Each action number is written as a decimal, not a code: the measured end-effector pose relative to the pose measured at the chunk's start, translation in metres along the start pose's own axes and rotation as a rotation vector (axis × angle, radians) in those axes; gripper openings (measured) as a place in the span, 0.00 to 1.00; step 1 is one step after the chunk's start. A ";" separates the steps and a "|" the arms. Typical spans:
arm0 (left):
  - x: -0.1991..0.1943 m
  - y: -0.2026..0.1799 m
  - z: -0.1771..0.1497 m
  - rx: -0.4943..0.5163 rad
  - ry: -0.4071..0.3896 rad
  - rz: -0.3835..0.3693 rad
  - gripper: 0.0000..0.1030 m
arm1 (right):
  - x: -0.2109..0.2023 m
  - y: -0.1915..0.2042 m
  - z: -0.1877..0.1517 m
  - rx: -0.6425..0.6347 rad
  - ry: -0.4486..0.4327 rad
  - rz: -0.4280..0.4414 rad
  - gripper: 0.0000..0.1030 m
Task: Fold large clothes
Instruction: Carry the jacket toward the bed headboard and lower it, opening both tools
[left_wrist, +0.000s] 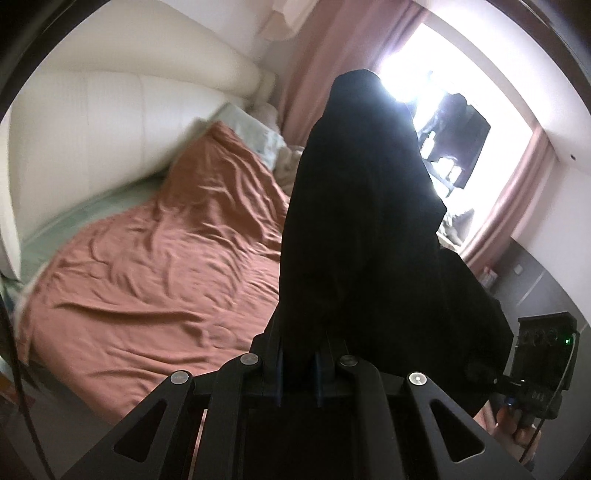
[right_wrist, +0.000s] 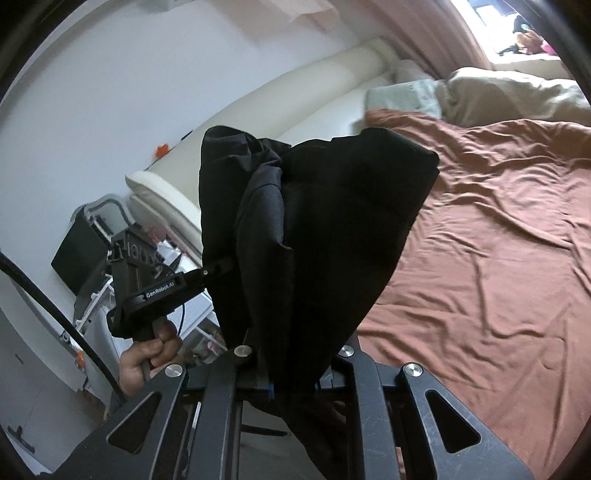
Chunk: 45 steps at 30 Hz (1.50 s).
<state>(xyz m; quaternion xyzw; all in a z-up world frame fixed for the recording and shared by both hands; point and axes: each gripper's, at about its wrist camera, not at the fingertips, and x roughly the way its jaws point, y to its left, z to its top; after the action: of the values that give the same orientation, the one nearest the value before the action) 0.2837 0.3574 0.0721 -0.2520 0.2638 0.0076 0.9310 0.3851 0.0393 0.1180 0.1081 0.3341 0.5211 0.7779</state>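
Garment (left_wrist: 354, 221), black: your left gripper (left_wrist: 299, 354) and right gripper (right_wrist: 291, 369) each clench it; rust bedsheet (right_wrist: 498, 240) lies at three o'clock.

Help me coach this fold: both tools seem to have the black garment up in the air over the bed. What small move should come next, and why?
Probably carry the black garment out over the rust sheet and lower it flat. Both the left tool and right tool are shut on bunched cloth, which hangs off the bed, and the sheet ahead looks bare enough to spread it.
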 end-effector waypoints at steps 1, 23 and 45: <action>-0.003 0.012 0.005 -0.013 -0.003 0.009 0.11 | 0.011 0.001 0.004 -0.003 0.007 0.006 0.10; 0.007 0.194 0.100 -0.113 0.044 0.360 0.11 | 0.290 0.000 0.040 0.133 0.180 0.190 0.10; 0.152 0.285 0.069 -0.151 0.231 0.537 0.39 | 0.458 -0.144 0.030 0.328 0.410 -0.209 0.35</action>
<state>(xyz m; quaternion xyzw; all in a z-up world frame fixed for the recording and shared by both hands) 0.4066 0.6212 -0.0852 -0.2413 0.4236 0.2443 0.8382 0.6177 0.3868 -0.1209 0.0896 0.5738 0.3879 0.7157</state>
